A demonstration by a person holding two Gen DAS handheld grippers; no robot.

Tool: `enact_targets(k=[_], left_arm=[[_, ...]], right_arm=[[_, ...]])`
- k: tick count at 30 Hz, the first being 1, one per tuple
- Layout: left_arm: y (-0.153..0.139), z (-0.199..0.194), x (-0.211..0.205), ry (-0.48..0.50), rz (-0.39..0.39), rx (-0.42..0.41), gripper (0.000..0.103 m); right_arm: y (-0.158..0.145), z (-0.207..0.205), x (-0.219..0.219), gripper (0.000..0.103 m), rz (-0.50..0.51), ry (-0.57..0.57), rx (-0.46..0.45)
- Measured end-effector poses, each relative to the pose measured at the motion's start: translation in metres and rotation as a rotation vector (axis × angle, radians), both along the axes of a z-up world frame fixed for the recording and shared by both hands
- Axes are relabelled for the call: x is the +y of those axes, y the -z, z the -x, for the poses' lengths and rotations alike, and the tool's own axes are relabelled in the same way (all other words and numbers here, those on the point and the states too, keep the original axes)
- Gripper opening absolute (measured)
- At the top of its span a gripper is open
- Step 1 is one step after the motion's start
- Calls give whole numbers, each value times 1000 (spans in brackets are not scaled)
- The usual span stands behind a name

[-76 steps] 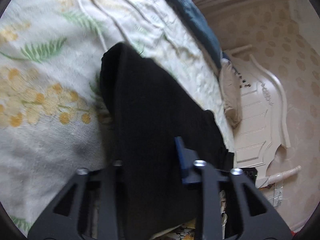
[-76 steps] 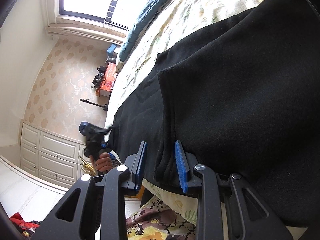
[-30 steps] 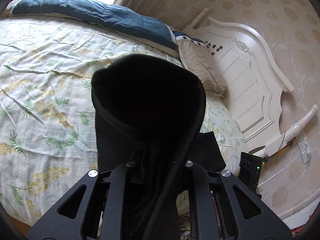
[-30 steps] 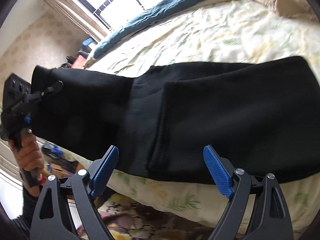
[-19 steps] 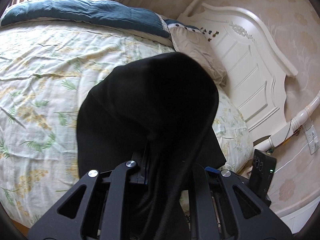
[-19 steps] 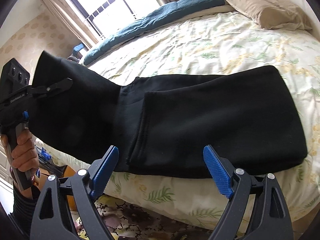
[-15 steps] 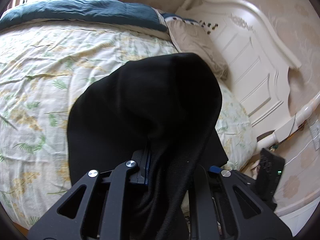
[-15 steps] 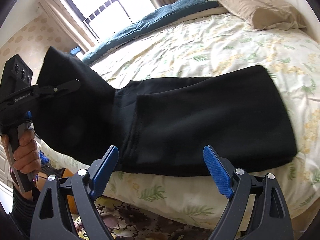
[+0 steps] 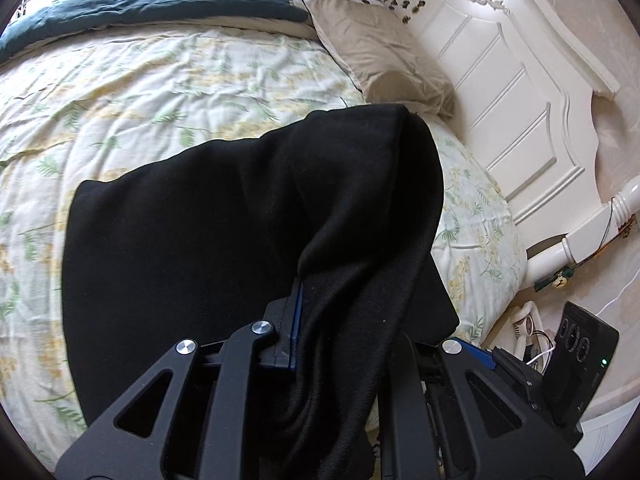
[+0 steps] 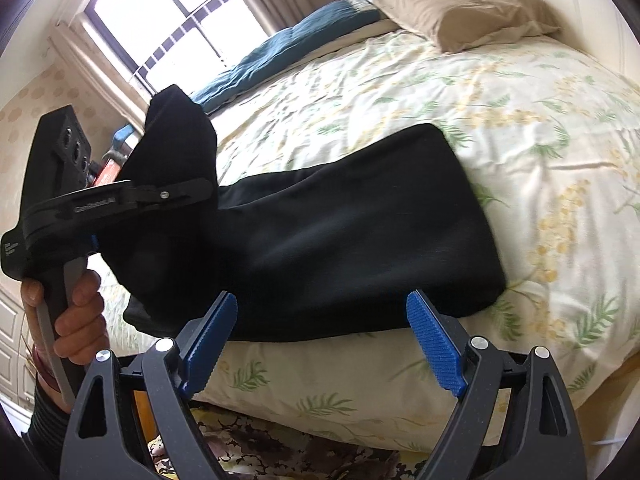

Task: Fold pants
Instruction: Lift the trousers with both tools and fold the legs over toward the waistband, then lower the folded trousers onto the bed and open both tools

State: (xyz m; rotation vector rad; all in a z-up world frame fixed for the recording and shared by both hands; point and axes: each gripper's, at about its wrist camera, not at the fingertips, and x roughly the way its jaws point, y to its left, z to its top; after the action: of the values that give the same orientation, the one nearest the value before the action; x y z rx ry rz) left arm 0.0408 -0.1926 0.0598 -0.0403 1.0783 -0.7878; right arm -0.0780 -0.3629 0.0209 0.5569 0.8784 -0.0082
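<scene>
Black pants (image 10: 352, 224) lie along the near edge of the bed, legs stacked. My left gripper (image 9: 320, 312) is shut on one end of the pants (image 9: 224, 240) and holds that end up, so the cloth drapes over its fingers. It also shows in the right wrist view (image 10: 176, 192), lifted at the left, carrying the raised end over the flat part. My right gripper (image 10: 320, 340) is open and empty, just in front of the bed's edge below the pants.
The bed has a floral sheet (image 10: 480, 92), a beige pillow (image 9: 380, 52) and a blue duvet (image 9: 160, 0) at the far side. A white headboard (image 9: 520, 80) stands at the right. A window (image 10: 168, 12) is behind the bed.
My left gripper has lifted the pants end and carried it over the flat part, toward the other end. My right gripper let go of the pants, opened and backed away from the bed.
</scene>
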Motion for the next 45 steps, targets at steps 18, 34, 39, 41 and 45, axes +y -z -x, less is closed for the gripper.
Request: enact_targets(k=[18,34,39,41,45], left_arm=[[45,10,-73,-19,-153,-4,14],[28,53,-97,163,-32,-132,64],[-7,56,-47,99,153,-144,85],[-15,52,-22,49,182,-152,91],[-16,39,41,-66,186,-158,92]], right_arm=[[14,29,-37,86,-52,105,21],[5,57,-78,86,-79,233,-3],[-15,61,-88,86,-172,226,-127],[-20,56,-87,86,-228,186,-172],[-16,23,-82,86,-380,49,-223]])
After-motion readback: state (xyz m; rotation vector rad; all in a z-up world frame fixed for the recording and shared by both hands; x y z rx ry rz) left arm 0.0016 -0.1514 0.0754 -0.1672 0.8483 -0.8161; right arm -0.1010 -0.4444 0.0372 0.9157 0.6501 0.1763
